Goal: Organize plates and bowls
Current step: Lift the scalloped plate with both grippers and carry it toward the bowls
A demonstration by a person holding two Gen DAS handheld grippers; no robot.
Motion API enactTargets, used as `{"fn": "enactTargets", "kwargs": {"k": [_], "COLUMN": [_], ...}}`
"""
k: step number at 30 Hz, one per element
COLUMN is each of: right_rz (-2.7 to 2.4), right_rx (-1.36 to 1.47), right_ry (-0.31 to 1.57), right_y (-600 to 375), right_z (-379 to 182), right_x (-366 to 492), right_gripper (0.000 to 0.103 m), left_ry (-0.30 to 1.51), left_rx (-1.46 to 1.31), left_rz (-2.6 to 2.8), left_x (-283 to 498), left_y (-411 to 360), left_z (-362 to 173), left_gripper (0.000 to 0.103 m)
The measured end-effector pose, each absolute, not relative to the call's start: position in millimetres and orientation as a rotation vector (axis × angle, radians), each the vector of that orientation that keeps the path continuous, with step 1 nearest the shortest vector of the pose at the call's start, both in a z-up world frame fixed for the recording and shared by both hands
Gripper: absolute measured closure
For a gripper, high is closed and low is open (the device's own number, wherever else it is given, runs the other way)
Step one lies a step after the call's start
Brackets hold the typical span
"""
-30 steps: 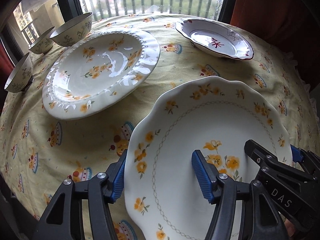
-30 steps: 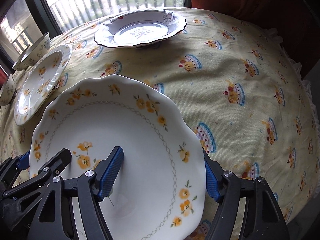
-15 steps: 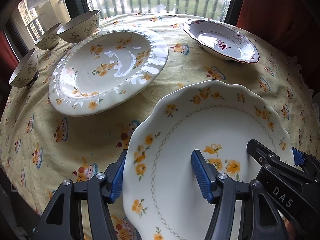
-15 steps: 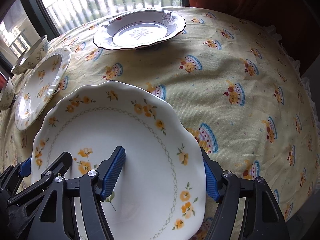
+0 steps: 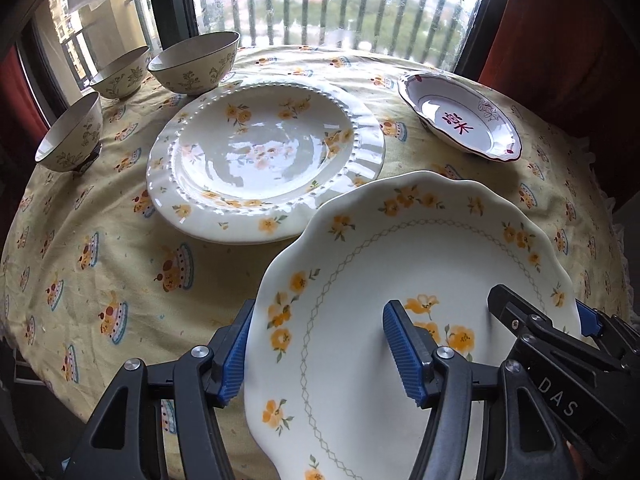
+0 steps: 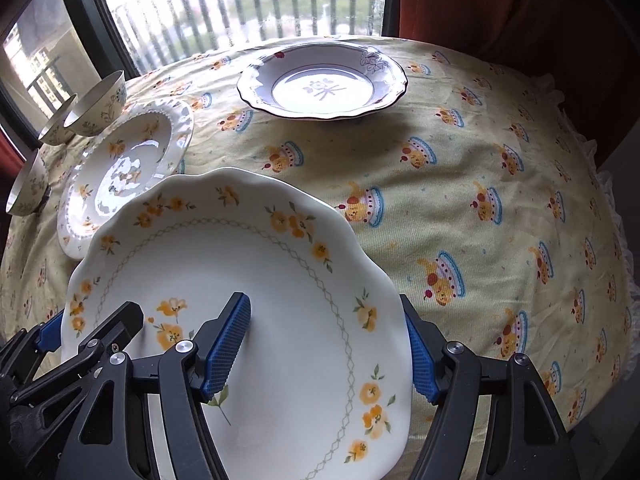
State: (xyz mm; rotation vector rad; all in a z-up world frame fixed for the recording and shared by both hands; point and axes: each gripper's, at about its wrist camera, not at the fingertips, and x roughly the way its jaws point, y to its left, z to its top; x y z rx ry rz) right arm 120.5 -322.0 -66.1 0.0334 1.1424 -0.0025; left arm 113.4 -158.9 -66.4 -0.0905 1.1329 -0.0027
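A scalloped white plate with yellow flowers (image 5: 420, 248) (image 6: 224, 248) hangs above the tablecloth, held from both sides. My left gripper (image 5: 316, 320) is shut on its left rim, one blue pad under the edge and one on the plate's face. My right gripper (image 6: 324, 304) is shut on the right rim the same way. The plate's far edge overlaps the near rim of a beaded floral plate (image 5: 260, 160) (image 6: 124, 168) lying on the table. A red-rimmed dish (image 5: 460, 120) (image 6: 324, 84) sits at the far right.
Three small floral bowls (image 5: 196, 62) (image 5: 120, 72) (image 5: 70, 136) stand at the far left by the window. The round table wears a yellow cupcake-print cloth (image 5: 100, 240) (image 6: 480, 200), whose frilled edge drops off at the right. Dark window frames and a red curtain close the back.
Both grippers have risen and moved towards the window with the scalloped plate. Its far edge now covers the beaded plate's near rim. Neither grip has altered.
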Motion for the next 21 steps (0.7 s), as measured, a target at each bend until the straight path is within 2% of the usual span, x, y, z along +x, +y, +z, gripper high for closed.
{"fn": "enactTargets", "kwargs": {"k": [21], "right_rz": [-0.053], "right_rx": [0.026], "right_ry": [1.114], "right_y": [-160.4], "right_z": [-58.1], "right_x": [123.4], "right_gripper": [0.028], "left_ry": [1.103], "left_rx": [-0.078], "left_rz": [-0.034], "left_x": [130.7], "left_y": [-0.6], "left_z": [-58.3], "left_gripper": [0.040]}}
